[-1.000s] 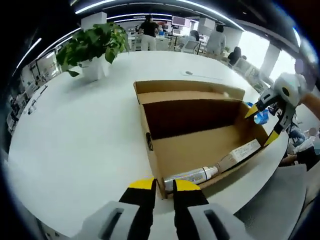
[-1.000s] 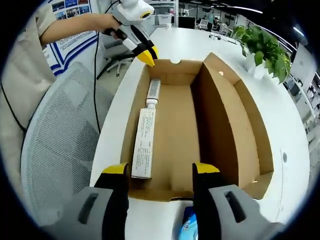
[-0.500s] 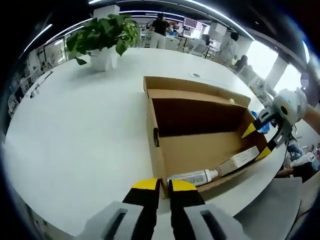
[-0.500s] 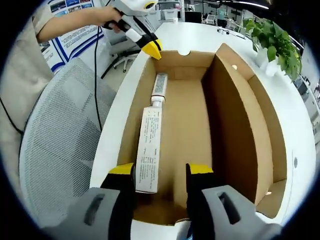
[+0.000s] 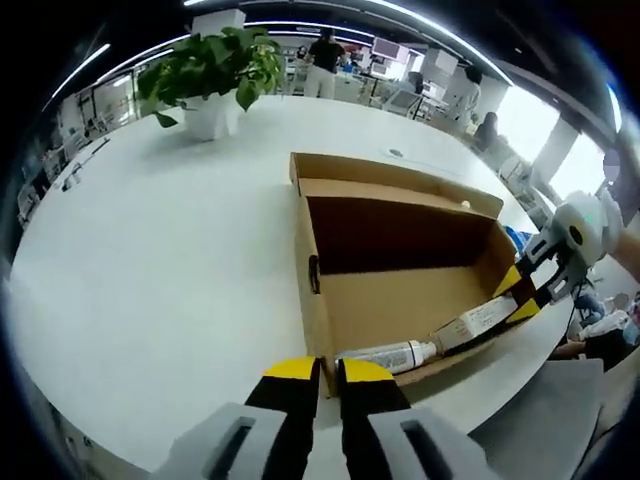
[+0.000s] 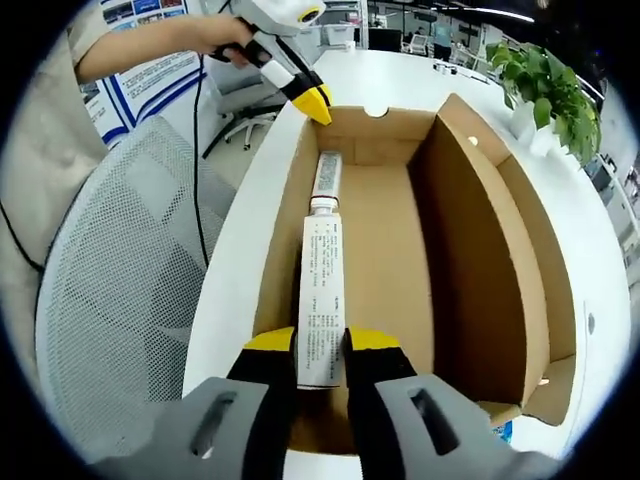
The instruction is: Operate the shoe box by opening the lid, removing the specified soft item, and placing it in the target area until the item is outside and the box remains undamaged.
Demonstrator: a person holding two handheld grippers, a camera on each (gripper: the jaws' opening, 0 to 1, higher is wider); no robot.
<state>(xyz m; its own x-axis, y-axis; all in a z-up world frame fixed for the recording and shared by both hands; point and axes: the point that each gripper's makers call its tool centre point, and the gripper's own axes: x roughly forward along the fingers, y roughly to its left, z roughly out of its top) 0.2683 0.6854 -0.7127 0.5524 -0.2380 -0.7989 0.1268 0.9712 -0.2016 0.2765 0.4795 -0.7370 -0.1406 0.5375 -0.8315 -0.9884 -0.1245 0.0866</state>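
Note:
An open cardboard shoe box (image 5: 400, 235) lies on the white table (image 5: 150, 270), its lid folded back. A white printed tube (image 5: 440, 335) lies along the box's near side wall. My left gripper (image 5: 327, 368) is shut on the box's end wall at the corner, close to the tube's cap. In the right gripper view the box (image 6: 470, 250) runs away from me and the tube (image 6: 322, 270) lies lengthwise on its floor. My right gripper (image 6: 321, 340) is shut on the tube's flat end. The left gripper (image 6: 315, 100) shows at the far end wall, and the right gripper (image 5: 520, 295) at the box's right end.
A potted plant (image 5: 210, 75) stands at the far side of the table, also seen as the plant (image 6: 535, 75). A grey mesh chair (image 6: 120, 300) is beside the table edge. A blue packet (image 6: 505, 432) lies just outside the box. People stand far behind.
My right gripper has dropped into the box and its jaws have narrowed from wide apart onto the tube's end. My left jaws have drawn together on the box corner.

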